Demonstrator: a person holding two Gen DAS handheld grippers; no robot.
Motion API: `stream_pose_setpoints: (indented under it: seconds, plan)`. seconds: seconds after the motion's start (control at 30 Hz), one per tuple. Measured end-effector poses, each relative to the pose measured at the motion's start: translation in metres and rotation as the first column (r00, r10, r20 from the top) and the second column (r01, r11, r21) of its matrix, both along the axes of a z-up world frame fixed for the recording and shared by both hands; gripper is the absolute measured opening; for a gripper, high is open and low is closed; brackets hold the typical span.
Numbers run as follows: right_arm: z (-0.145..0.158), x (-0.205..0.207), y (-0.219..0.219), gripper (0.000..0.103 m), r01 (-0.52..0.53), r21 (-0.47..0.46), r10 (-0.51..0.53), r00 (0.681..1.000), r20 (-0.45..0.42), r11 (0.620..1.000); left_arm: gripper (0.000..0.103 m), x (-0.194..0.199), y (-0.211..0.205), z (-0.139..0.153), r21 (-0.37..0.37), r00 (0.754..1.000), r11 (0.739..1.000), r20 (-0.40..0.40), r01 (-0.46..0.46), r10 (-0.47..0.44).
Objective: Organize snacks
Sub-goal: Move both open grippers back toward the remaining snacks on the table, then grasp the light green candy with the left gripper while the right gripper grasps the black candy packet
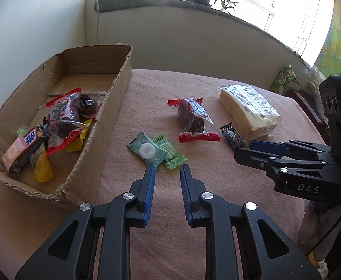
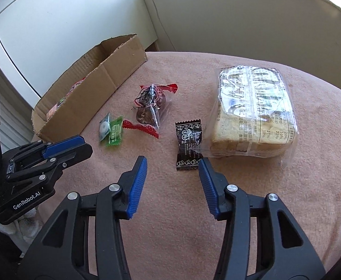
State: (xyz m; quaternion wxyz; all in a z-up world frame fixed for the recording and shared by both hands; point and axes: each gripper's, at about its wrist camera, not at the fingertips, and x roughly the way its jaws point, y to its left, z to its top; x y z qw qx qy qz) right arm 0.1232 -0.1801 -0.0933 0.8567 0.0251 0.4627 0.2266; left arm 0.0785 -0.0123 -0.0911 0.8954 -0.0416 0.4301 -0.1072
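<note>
A torn brown cardboard box (image 1: 114,107) sits at the left of the pink-cloth tabletop (image 1: 147,88) and already holds a heap of wrapped snacks (image 1: 60,119), so it reads as the collecting bin. 5 packets lie outside it, spread apart on the cloth so each can be picked singly: 2 small green candy wrappers (image 1: 156,150) overlapping each other, a clear red-edged packet with a dark cake (image 1: 192,119), a small black sachet (image 2: 189,144), and a large clear-wrapped block of pale bread (image 2: 252,109).

The left tongs (image 1: 167,170) are narrow and empty, tips just short of the green wrappers; the small gap suits such thin packets. The right tongs (image 2: 172,163) stand moderately apart, also empty, with the black sachet just beyond them and the right-hand tip nearly at its lower corner, beside the bread's wrapper edge. Both point steeply down at the cloth.

My judgement: each hand is lining up on its own small packet, the green pair nearest the box for the left and the sachet for the right. Flat wrappers on soft cloth may slip from the tips.
</note>
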Motion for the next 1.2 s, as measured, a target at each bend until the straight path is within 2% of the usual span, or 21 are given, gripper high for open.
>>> stream_pose_setpoints:
  seconds: [0.23,0.5,0.6,0.67,0.8,1.03,1.2]
  plan:
    - [-0.002,0.007,0.001,0.048,-0.005,-0.024,0.005,1.000,0.012,1.000,0.021,0.016,-0.014,-0.007,0.034,1.000,0.999,-0.017,-0.008,0.008]
    - [-0.005,0.017,0.005,0.048,-0.004,-0.032,0.005,1.000,0.012,0.999,0.024,0.029,-0.010,-0.018,0.036,0.998,0.998,-0.041,-0.046,0.047]
    - [-0.008,0.020,0.007,0.048,-0.007,-0.039,0.007,1.000,0.007,0.999,0.032,0.031,-0.014,-0.020,0.034,0.998,0.999,-0.045,-0.039,0.041]
    - [-0.009,0.022,0.011,0.048,-0.010,-0.049,0.011,1.000,0.012,0.999,0.044,0.032,-0.019,-0.020,0.026,0.999,0.999,-0.046,-0.027,0.028]
    - [-0.011,0.024,0.012,0.048,-0.012,-0.057,0.012,1.000,0.016,0.998,0.051,0.037,-0.028,-0.020,0.045,0.999,0.999,-0.042,-0.026,0.028]
    - [-0.012,0.026,0.012,0.046,-0.008,-0.051,0.009,1.000,0.019,0.999,0.050,0.047,-0.034,-0.022,0.094,0.999,0.996,-0.035,-0.008,0.011]
    - [-0.013,0.026,0.010,0.045,-0.008,-0.038,0.008,1.000,0.019,0.999,0.034,0.050,-0.036,-0.023,0.133,1.000,0.991,-0.022,-0.004,0.007]
